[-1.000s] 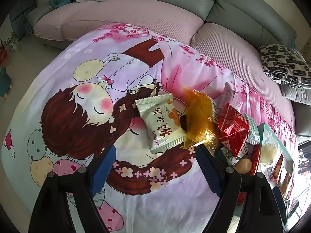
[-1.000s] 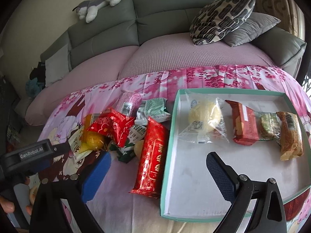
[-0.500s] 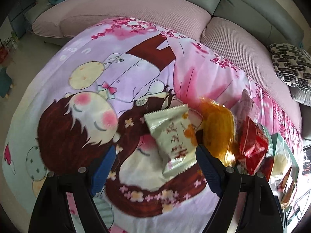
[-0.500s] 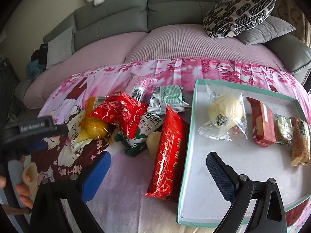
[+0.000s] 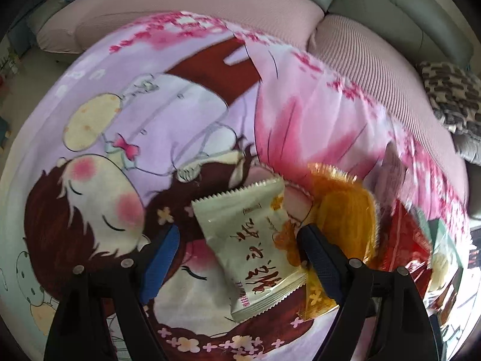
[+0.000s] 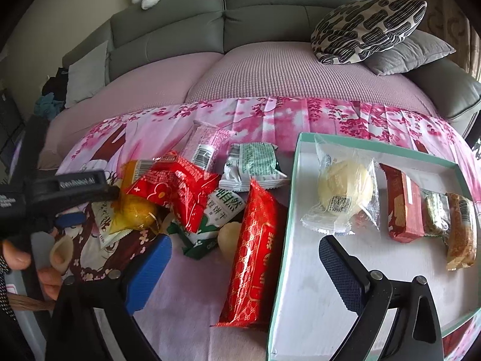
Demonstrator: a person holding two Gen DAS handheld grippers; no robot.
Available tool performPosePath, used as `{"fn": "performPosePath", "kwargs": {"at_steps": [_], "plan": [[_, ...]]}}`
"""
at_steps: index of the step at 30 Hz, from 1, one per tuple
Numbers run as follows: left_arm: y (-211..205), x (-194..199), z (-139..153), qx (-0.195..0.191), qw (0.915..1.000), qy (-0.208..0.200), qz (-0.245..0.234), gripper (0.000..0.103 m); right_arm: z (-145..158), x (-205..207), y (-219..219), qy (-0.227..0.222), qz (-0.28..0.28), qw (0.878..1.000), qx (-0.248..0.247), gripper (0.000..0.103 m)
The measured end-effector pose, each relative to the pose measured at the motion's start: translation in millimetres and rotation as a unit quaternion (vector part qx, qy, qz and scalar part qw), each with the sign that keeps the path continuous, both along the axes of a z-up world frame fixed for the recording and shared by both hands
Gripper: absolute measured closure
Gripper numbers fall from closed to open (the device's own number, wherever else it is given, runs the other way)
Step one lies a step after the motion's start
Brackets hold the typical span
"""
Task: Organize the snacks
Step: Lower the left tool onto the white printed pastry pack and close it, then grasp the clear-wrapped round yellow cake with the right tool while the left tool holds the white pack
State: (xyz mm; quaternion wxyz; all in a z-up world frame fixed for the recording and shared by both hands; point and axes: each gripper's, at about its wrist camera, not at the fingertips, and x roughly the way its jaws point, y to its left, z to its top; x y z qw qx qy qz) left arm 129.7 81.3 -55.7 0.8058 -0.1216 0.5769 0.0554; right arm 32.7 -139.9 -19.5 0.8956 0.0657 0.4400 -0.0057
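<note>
A pale green snack packet (image 5: pixel 252 240) lies on the cartoon-print cloth, between the spread fingers of my open left gripper (image 5: pixel 237 255). An orange packet (image 5: pixel 345 219) lies just right of it. In the right wrist view, a pile holds the orange packet (image 6: pixel 135 207), a small red packet (image 6: pixel 177 186), a long red packet (image 6: pixel 255 255) and green-white packets (image 6: pixel 252 165). A teal-rimmed white tray (image 6: pixel 288 240) holds a round pastry (image 6: pixel 342 189) and several wrapped bars (image 6: pixel 402 201). My right gripper (image 6: pixel 243 267) is open and empty above the long red packet and the tray edge.
The cloth-covered table stands against a grey sofa (image 6: pixel 270 15) with pink seat covers and patterned pillows (image 6: pixel 366 27). The left gripper body and the person's hand (image 6: pixel 45 210) sit at the left of the pile. Floor shows beyond the table's left edge (image 5: pixel 18 90).
My left gripper has moved forward and down, so the pale green packet now lies between its fingers. My right gripper has shifted left, bringing the snack pile toward the centre.
</note>
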Motion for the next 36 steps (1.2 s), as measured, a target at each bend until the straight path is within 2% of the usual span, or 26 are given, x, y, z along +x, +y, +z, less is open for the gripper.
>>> {"fn": "performPosePath", "kwargs": {"at_steps": [2,6,20,28,36], "plan": [[-2.1,1.0,-3.5,0.014,0.9999,0.004,-0.005,0.023,-0.4,0.6,-0.3,0.001,-0.002,1.000,-0.001,0.003],[-4.7,0.7,-2.9,0.040,0.9991,0.001,-0.012,0.039,-2.5,1.5,-0.5,0.005,-0.004,1.000,0.002,0.003],[-12.1,-1.9,1.1,0.053,0.9983,0.000,-0.027,0.045,-6.0,0.9,-9.5,0.013,-0.013,1.000,0.012,0.003],[-14.7,-7.9,23.8,0.051,0.9978,-0.024,-0.035,0.046,-7.6,-2.6,-15.5,0.020,-0.018,1.000,0.012,0.003],[-26.2,-24.0,50.3,0.052,0.9951,-0.058,-0.060,0.046,-7.8,-5.9,-19.7,0.026,-0.024,0.999,0.003,0.027]]}}
